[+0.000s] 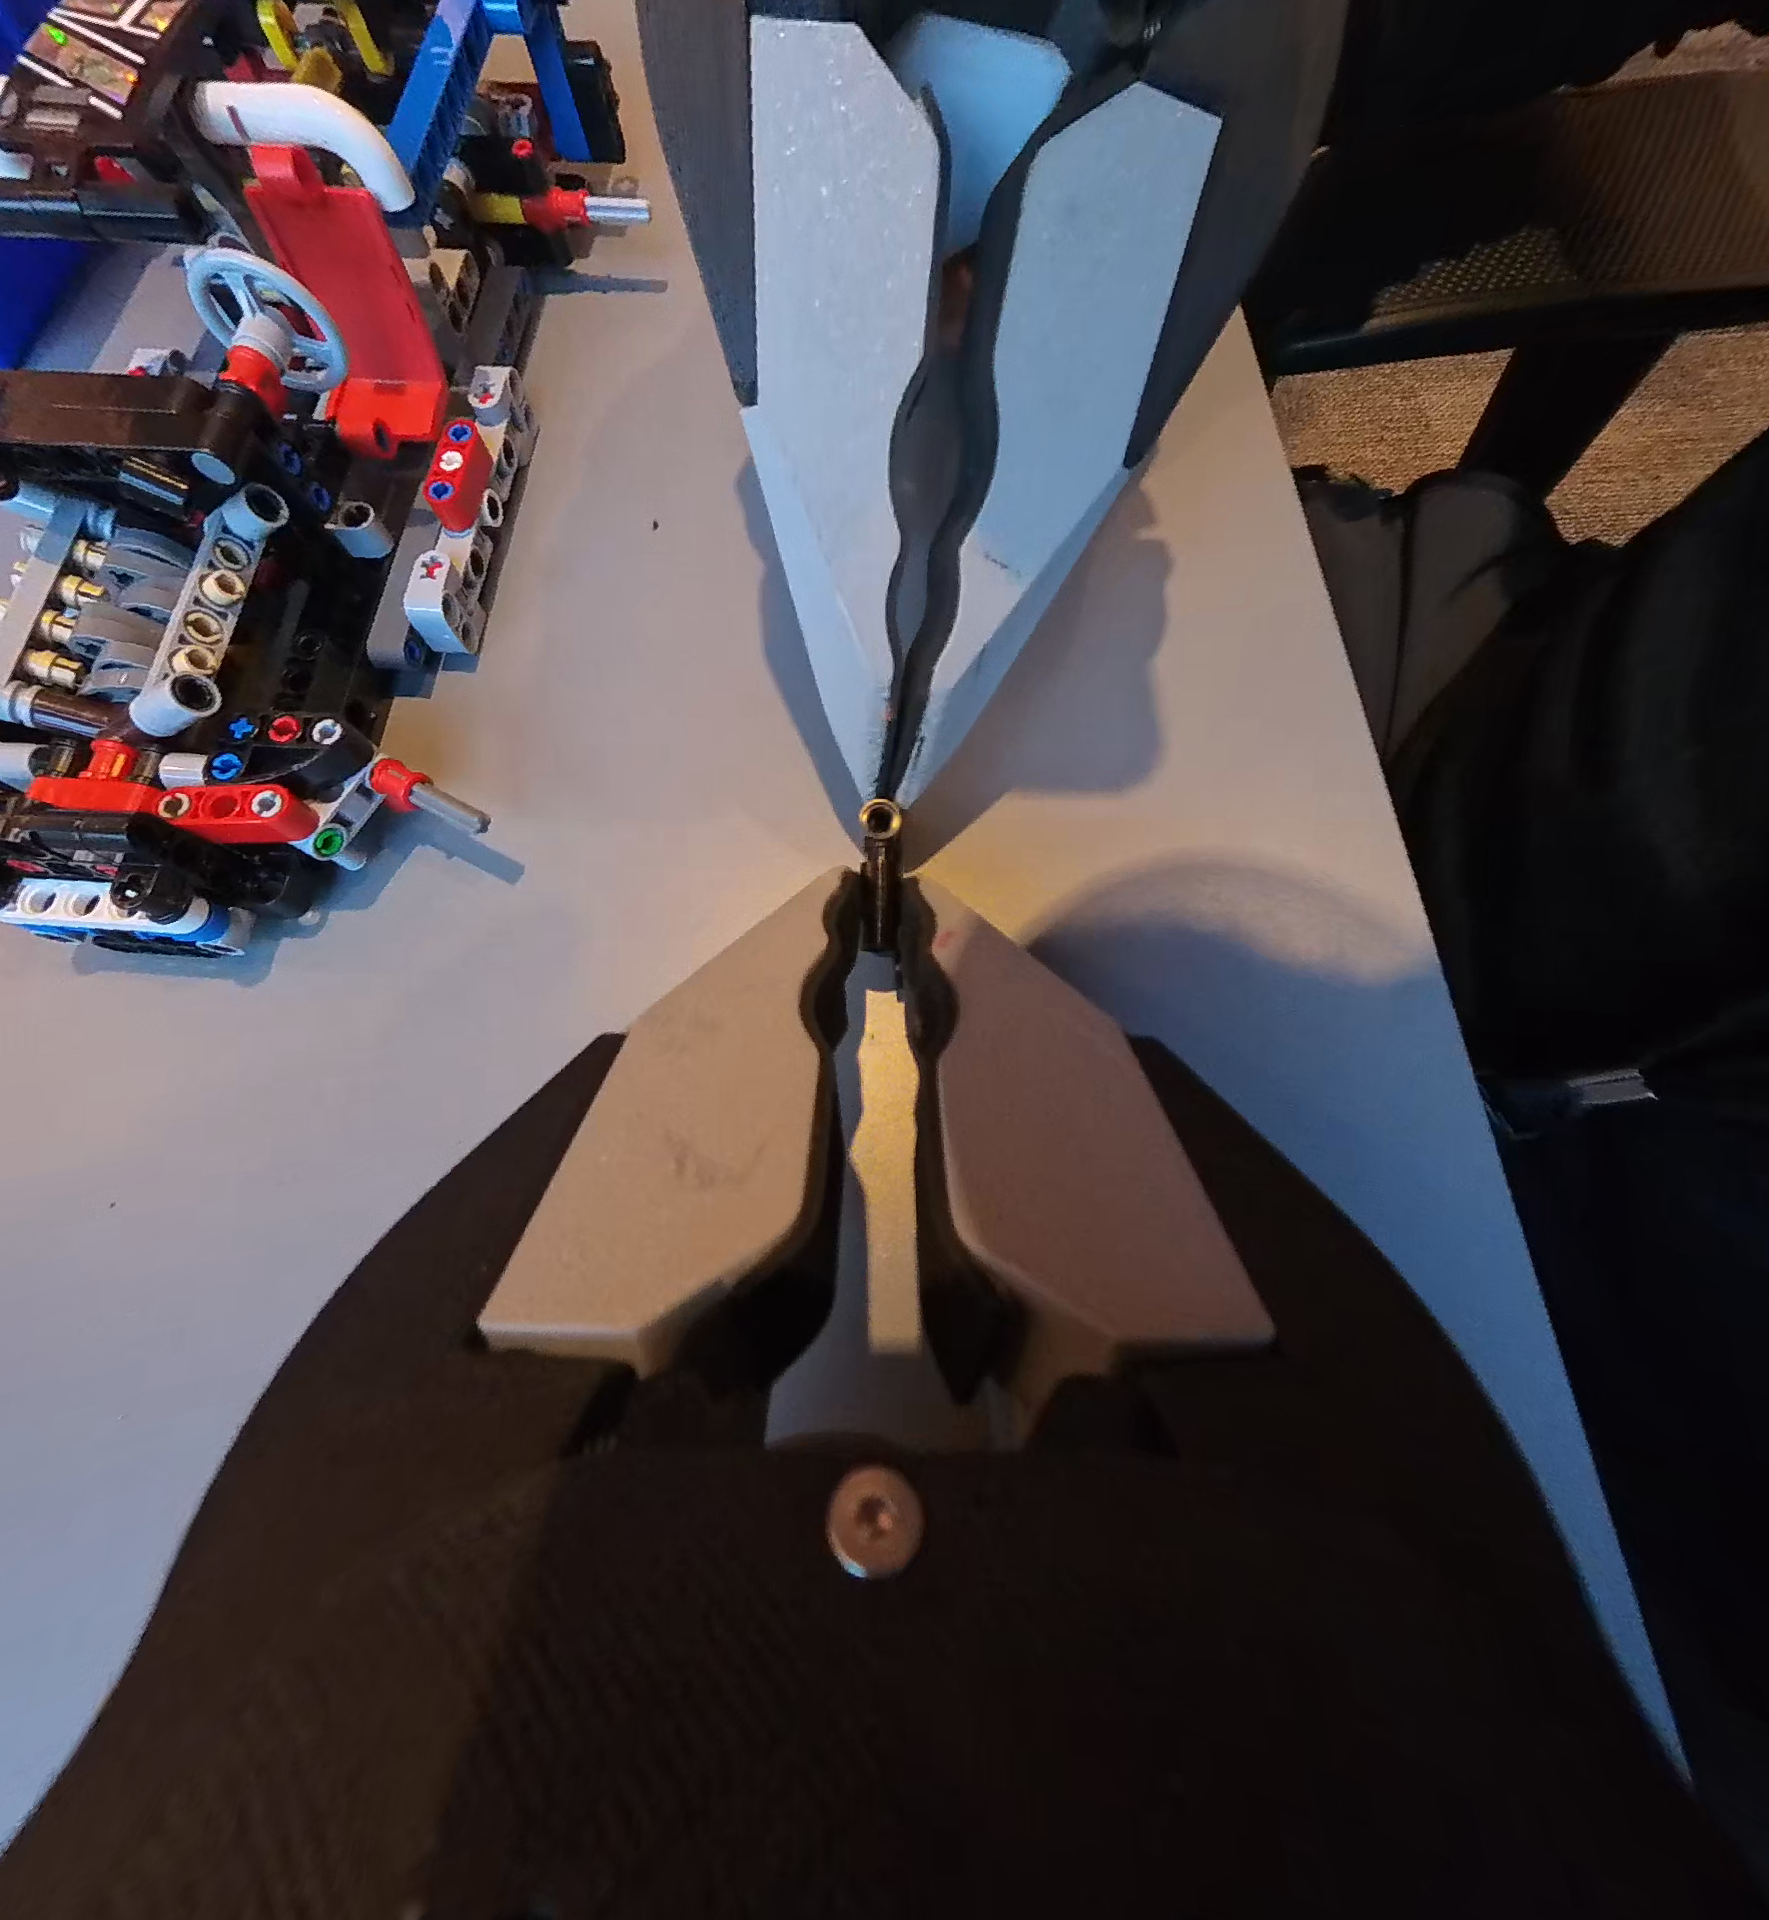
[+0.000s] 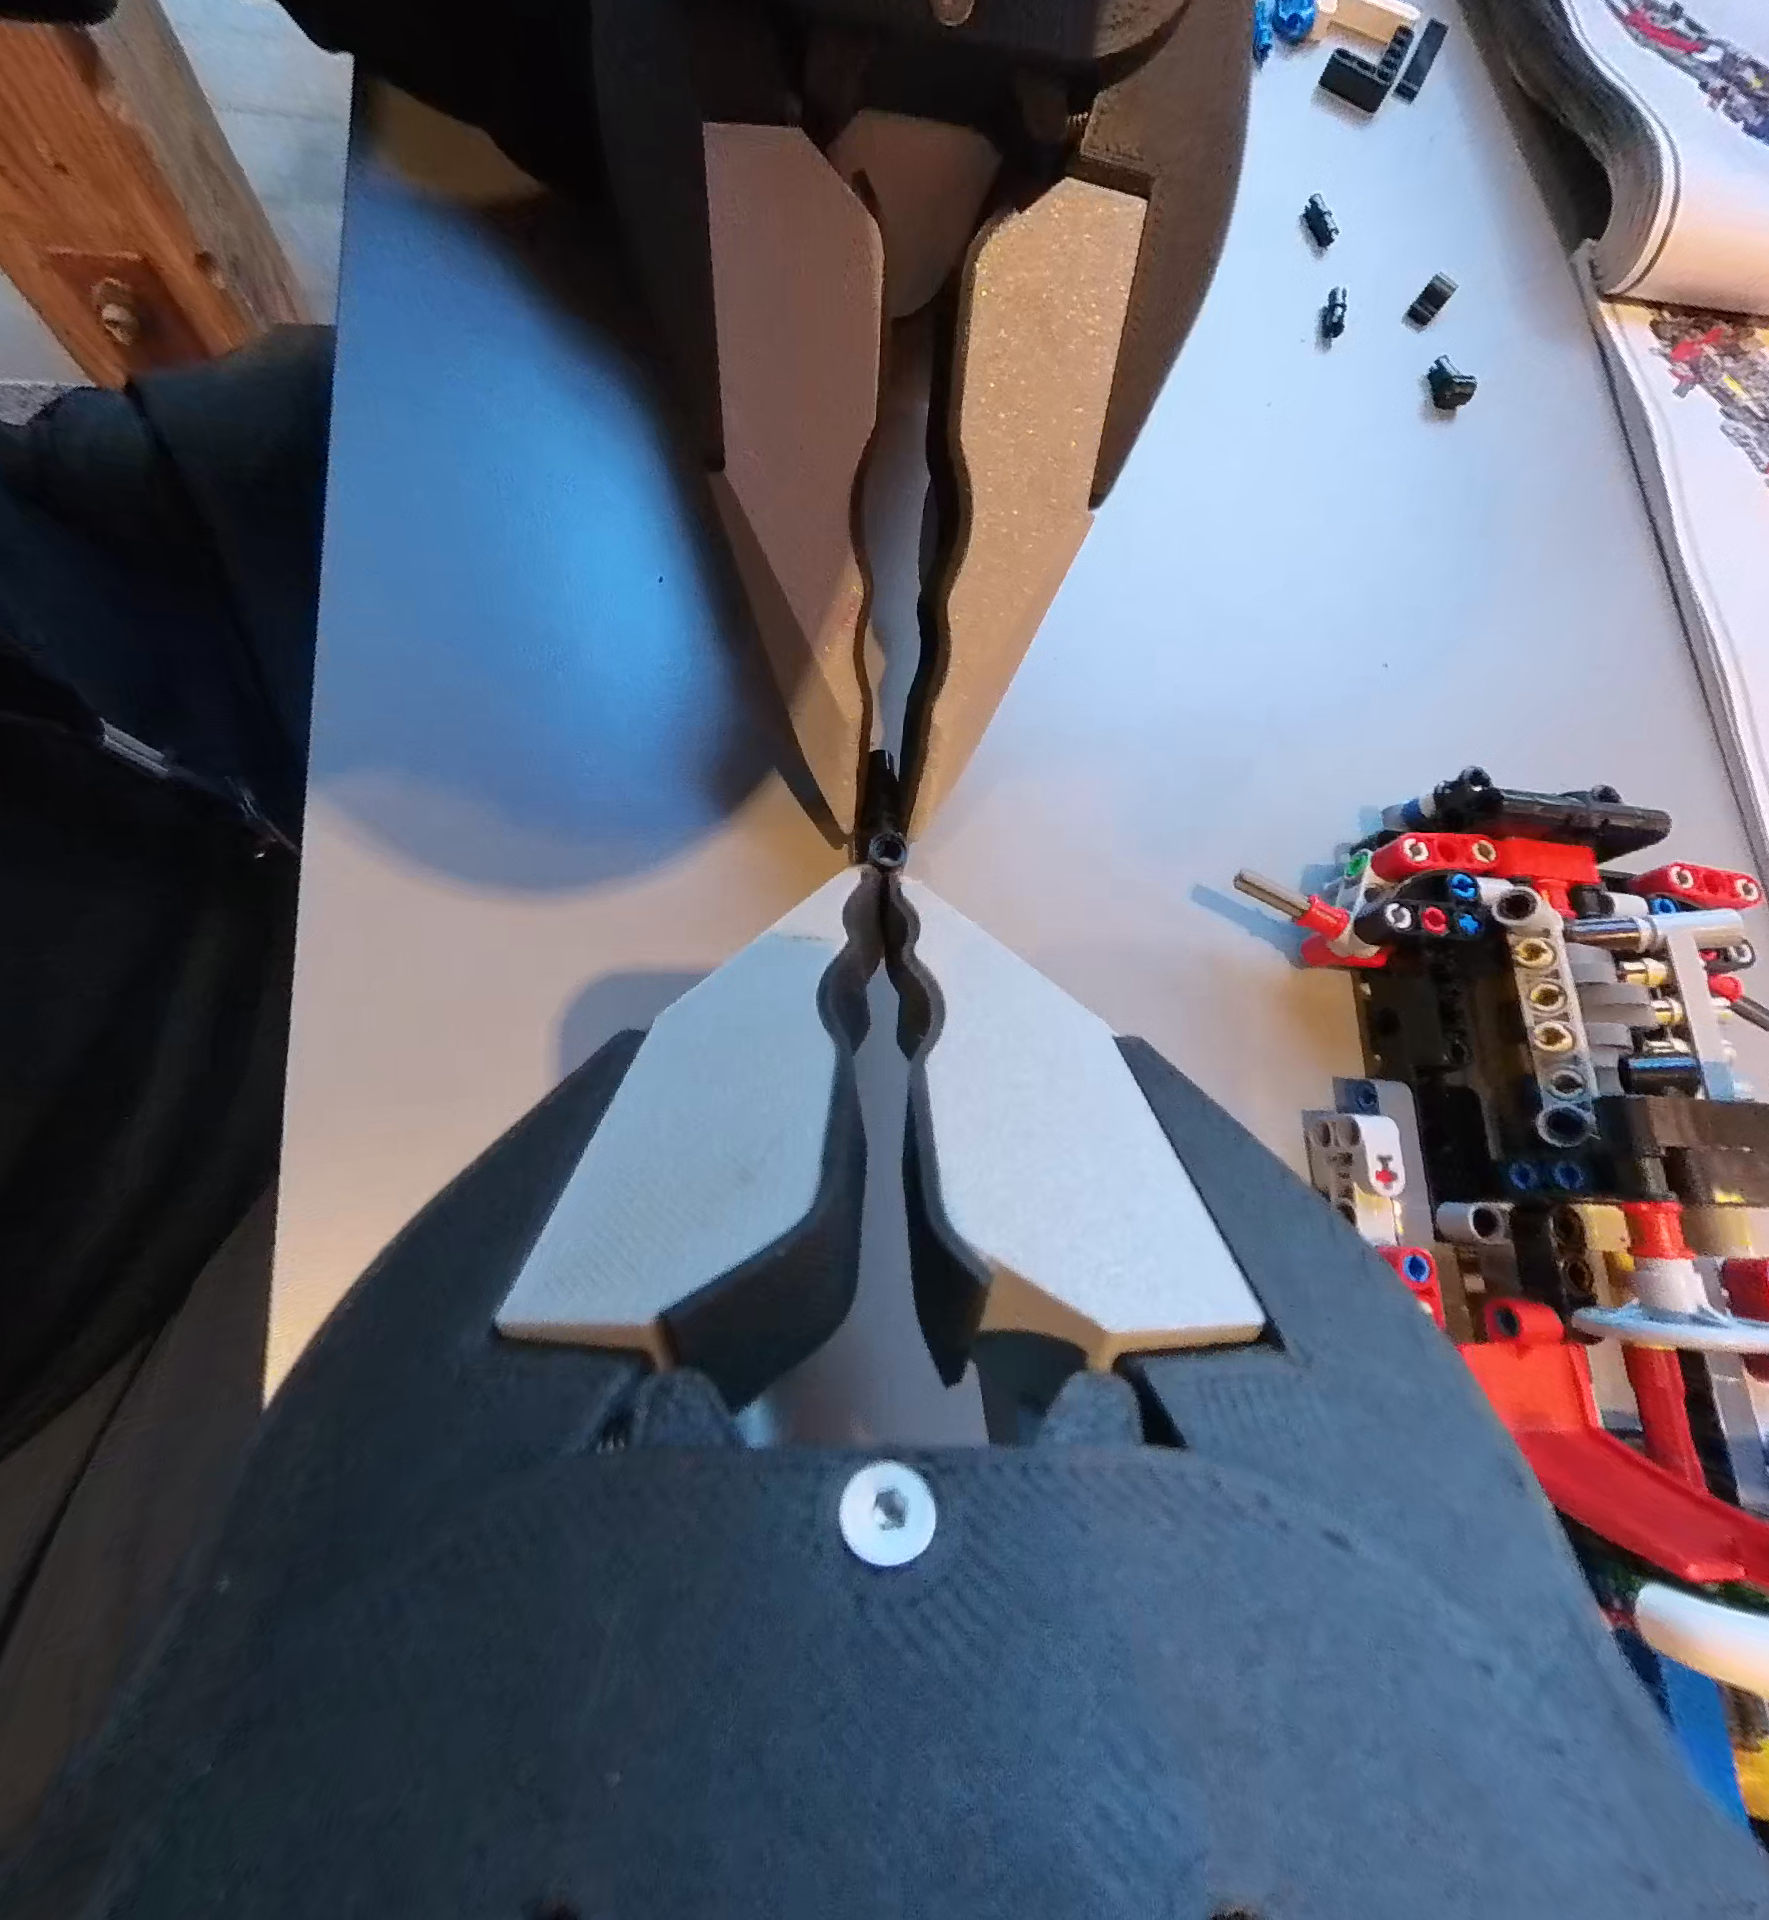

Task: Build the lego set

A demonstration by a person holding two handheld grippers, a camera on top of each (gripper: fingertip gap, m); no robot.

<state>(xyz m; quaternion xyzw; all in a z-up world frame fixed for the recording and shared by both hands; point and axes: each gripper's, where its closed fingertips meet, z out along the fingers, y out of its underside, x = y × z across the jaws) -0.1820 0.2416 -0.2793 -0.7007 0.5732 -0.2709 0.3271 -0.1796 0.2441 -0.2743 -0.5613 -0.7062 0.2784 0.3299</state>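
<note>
Meeting tip to tip over the white table [image 1: 599, 1039], L gripper [image 1: 878, 914] clamps a black lego pin [image 1: 877, 894]; R gripper [image 2: 882, 906] pinched closed at its end. Lego build [image 1: 215, 582] sits nearby.

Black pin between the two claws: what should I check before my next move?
1. Black pin clamped in the left claw: ok, one end sticks out past the tips.
2. Right claw shut, tips at the pin's free end: ok.
3. Right claw actually gripping the pin: cannot tell.
4. Lego model apart from both claws: ok, it stands off to the side on the table.
5. Loose black pieces out of the way: ok, well beyond the claws.
</note>
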